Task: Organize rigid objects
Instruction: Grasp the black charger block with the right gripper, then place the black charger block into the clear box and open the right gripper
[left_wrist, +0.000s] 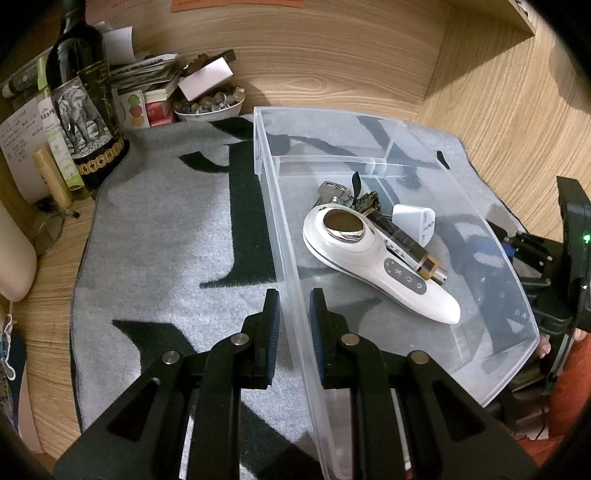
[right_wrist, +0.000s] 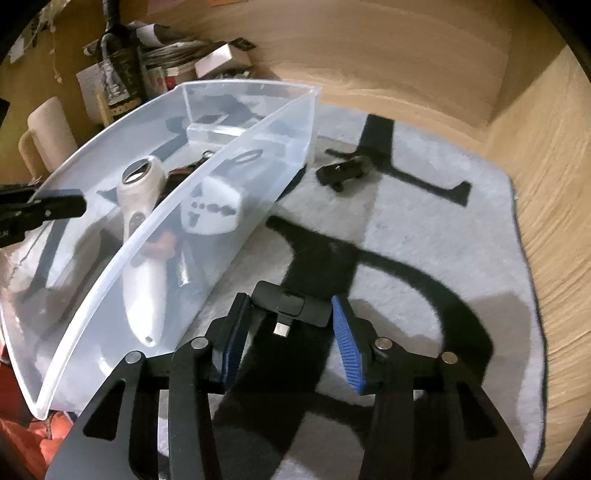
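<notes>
Adapter (right_wrist: 298, 308) lying crosswise on the mat (right_wrist: 424, 229) beside the clear bin (right_wrist: 207, 206), plug aiming at the camera, between the right gripper's (right_wrist: 291, 341) spread jaws; left gripper (left_wrist: 294, 325) pinching the bin wall.

Wood desk (left_wrist: 332, 55); grey mat (left_wrist: 166, 240) w/ clear bin (left_wrist: 388, 125), bottle (left_wrist: 81, 99).

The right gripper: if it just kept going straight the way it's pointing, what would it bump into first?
Probably the small black adapter lying on the grey mat, right between the right gripper's fingertips; depth is hard to judge.
</notes>
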